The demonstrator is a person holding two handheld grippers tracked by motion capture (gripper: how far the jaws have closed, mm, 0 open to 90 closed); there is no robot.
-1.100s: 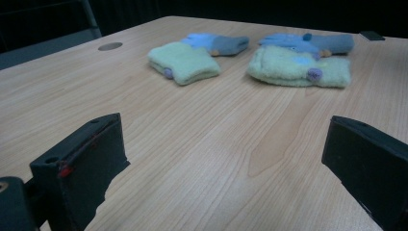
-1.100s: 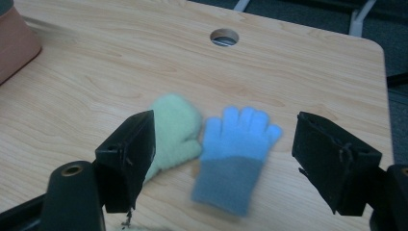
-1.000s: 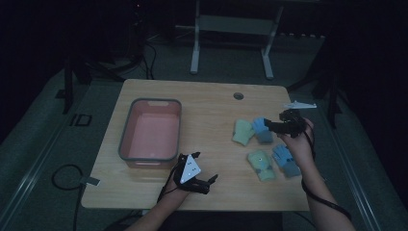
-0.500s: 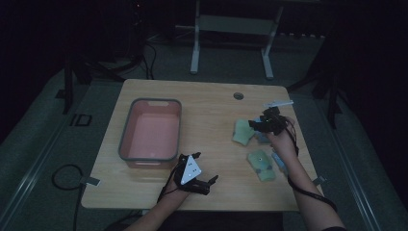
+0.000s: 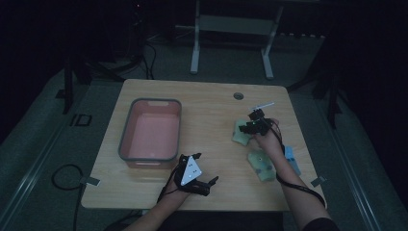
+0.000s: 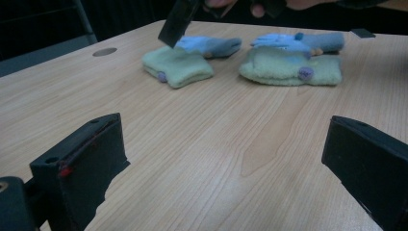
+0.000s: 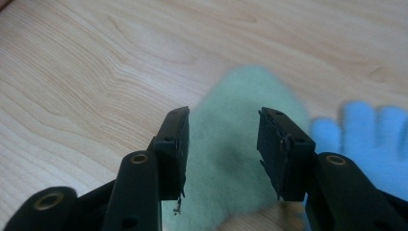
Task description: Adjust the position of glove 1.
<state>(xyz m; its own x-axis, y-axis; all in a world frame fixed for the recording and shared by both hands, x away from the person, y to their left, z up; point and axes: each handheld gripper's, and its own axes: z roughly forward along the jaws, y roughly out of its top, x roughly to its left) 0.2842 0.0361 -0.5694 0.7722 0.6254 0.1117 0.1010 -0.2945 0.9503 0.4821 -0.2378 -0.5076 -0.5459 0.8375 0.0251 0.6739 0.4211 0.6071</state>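
Several small knit gloves lie on the right side of the wooden table. My right gripper (image 5: 251, 126) hovers just over a pale green glove (image 5: 238, 134), its jaws open and straddling the green fabric (image 7: 231, 159). A blue glove (image 7: 365, 130) lies right beside that one. A second green glove (image 5: 262, 166) and another blue glove (image 5: 291, 159) lie nearer the person's right forearm. My left gripper (image 5: 195, 177) rests near the table's front edge, jaws wide open on bare wood (image 6: 226, 144). It looks toward both green gloves (image 6: 178, 67).
A pink tray with a grey rim (image 5: 126, 134) stands on the left half of the table, nothing visible inside it. A round cable hole (image 5: 238, 96) sits near the far edge. Bare wood stretches between the tray and the gloves.
My right gripper has moved left across the pile and lowered over the left-hand green glove. The left gripper has stayed put.
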